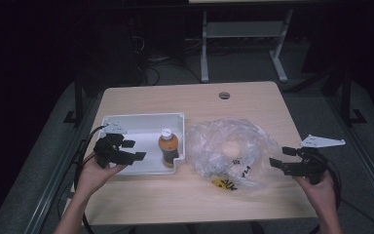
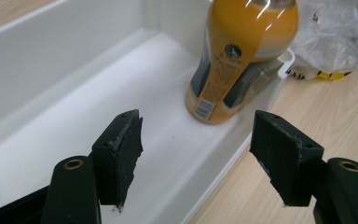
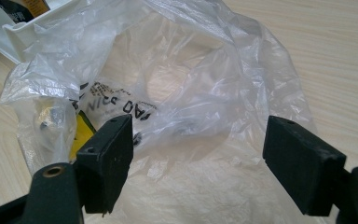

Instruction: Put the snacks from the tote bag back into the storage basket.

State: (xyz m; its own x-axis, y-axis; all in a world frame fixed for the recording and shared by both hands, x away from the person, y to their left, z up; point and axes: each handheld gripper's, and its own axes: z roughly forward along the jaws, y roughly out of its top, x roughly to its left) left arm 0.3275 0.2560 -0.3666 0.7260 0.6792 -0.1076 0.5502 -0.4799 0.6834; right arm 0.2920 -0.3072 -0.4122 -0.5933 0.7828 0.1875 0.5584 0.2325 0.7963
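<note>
High view: the left gripper (image 1: 129, 149) hovers with jaws apart over the near edge of the white tray (image 1: 141, 120), where an orange juice bottle (image 1: 168, 147) stands upright at the right end. The right gripper (image 1: 283, 158), also open, sits just beside a crumpled clear plastic bag (image 1: 229, 151); its contents are blurred.

Left gripper view: the bottle's cap is cut off.

Right gripper view: black print on the bag is unreadable through folds.

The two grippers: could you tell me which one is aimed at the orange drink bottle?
The left gripper, open over the white tray, faces the upright orange drink bottle standing there. The right gripper, also open, points at the crumpled clear plastic bag.
</note>
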